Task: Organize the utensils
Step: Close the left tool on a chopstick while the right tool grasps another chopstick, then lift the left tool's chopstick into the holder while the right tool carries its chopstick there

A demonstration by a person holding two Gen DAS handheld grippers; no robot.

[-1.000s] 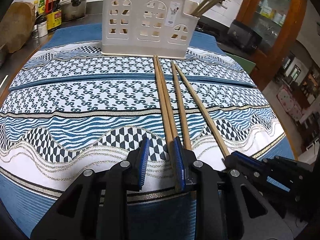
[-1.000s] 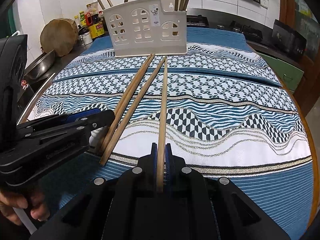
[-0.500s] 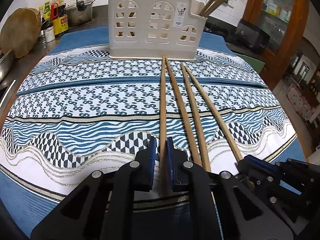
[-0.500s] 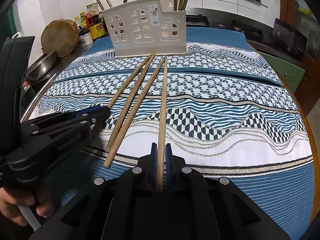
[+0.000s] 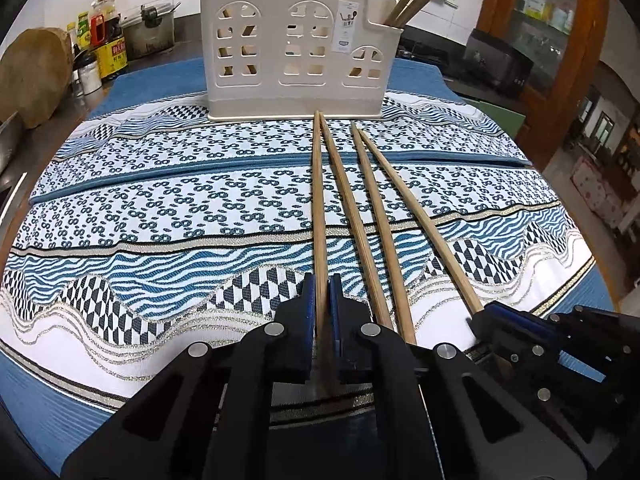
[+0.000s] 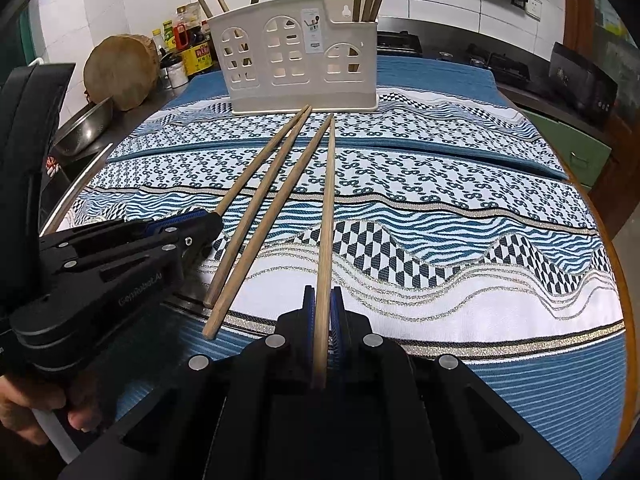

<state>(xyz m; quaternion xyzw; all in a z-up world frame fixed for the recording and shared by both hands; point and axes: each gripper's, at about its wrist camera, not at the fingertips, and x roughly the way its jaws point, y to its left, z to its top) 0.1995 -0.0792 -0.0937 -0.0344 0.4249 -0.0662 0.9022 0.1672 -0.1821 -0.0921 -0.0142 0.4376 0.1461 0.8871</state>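
Note:
Four wooden chopsticks lie lengthwise on the patterned cloth, tips toward a cream plastic holder that has several sticks standing in it. My left gripper is shut on the near end of the leftmost chopstick. In the right wrist view my right gripper is shut on the rightmost chopstick. Two loose chopsticks rest between the held ones. Each gripper shows in the other's view: the right gripper and the left gripper.
A round wooden block, sauce bottles, a pot and a metal bowl crowd the counter at far left. A wooden cabinet stands at right. A hand holds the left gripper's handle.
My left gripper's jaws have shut on the leftmost chopstick, which now lies a little apart from its neighbour. The right gripper keeps its grip and has not moved.

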